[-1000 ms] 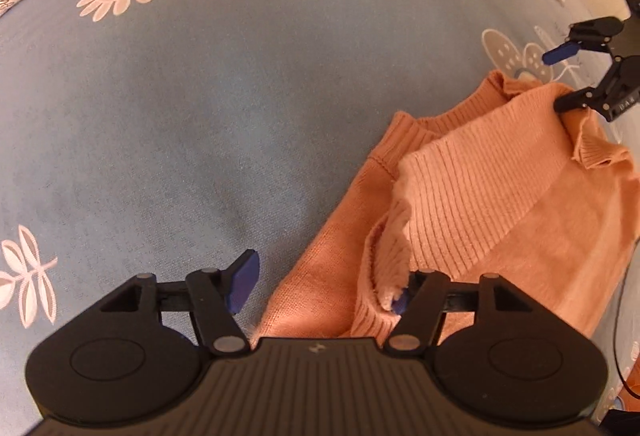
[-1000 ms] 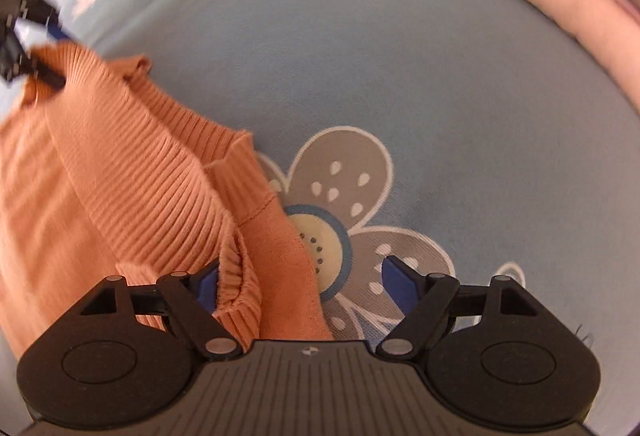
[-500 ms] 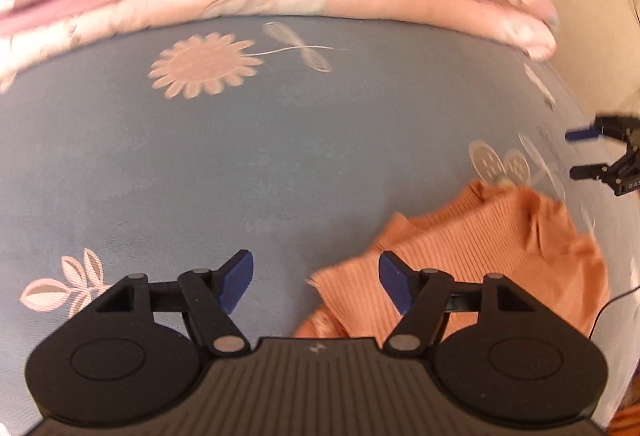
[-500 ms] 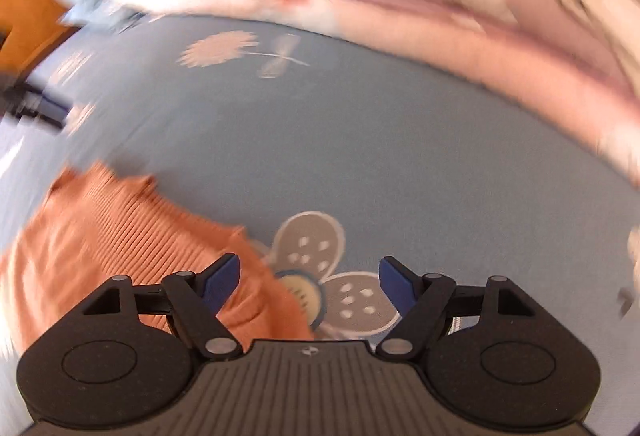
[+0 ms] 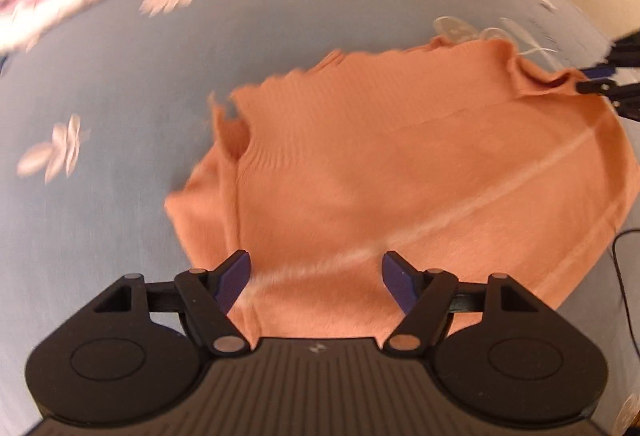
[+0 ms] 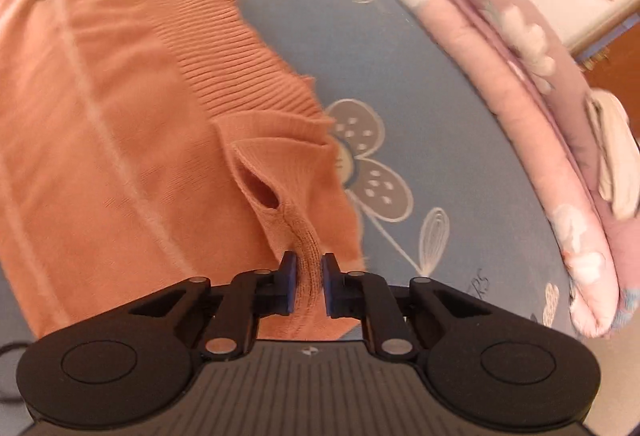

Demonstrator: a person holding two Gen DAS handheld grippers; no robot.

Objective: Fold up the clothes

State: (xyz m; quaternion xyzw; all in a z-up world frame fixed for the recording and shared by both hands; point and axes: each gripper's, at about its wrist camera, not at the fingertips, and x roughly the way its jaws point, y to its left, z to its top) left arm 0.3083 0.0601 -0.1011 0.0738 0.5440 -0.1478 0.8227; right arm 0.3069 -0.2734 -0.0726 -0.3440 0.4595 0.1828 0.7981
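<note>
The bed (image 5: 120, 108) fills both my views, covered in a grey-blue sheet (image 6: 420, 48) printed with pale flowers and leaves. Along its far edge lies a rolled pink floral quilt (image 6: 532, 84), blurred in the left view.

The orange knit sweater (image 5: 400, 164) is spread across the sheet in front of me, its ribbed band along the far edge and a pale straight line crossing the smooth part on a slant. In the right view the ribbed edge (image 6: 240, 64) runs beside a large grey flower print (image 6: 372, 172), and a fold of the knit bunches into a narrow ridge leading toward me.

My right tongs (image 6: 307, 286) are closing, and that ridge of sweater already sits between the blue pads (image 6: 289, 288), which press on it from both sides. In the left view the same tongs show at the far right edge, at the sweater's corner.

My left tongs (image 5: 316, 282) are spread wide and opening, hovering over the near part of the sweater with nothing between the pads (image 5: 234, 278).

A thin black cable (image 5: 620, 276) curls on the sheet just beside the sweater's right edge.
</note>
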